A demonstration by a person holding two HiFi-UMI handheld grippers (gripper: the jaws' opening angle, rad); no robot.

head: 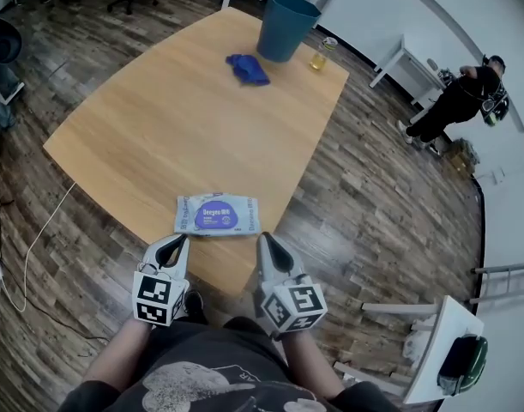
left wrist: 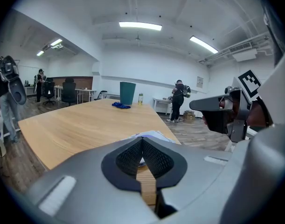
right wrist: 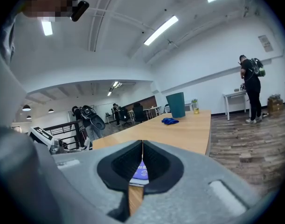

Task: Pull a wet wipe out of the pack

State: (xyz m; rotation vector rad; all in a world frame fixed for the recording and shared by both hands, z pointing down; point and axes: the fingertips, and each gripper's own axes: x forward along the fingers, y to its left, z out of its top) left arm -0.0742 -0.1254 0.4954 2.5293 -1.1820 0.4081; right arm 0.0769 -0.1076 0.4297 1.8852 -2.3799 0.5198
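**Both grippers parked just short of the wipe pack**

The pack (head: 217,215) lies flat on the wooden counter (head: 159,136), label up, right by the near edge at about 6 o'clock in the head view. The left gripper (head: 180,241) sits at the pack's 7 o'clock and the right gripper (head: 266,239) at its 5 o'clock. Both are close to it, neither is touching. Both sets of jaws are pressed together with nothing between them; each gripper view just shows the pack past the tips.

At the far end of the counter, around 1 o'clock, there's a teal bin (head: 286,26), with a blue cloth (head: 248,69) at its 7 o'clock and a small bottle (head: 322,53) at its 3 o'clock. A person (head: 454,101) stands off by the wall at 2 o'clock.
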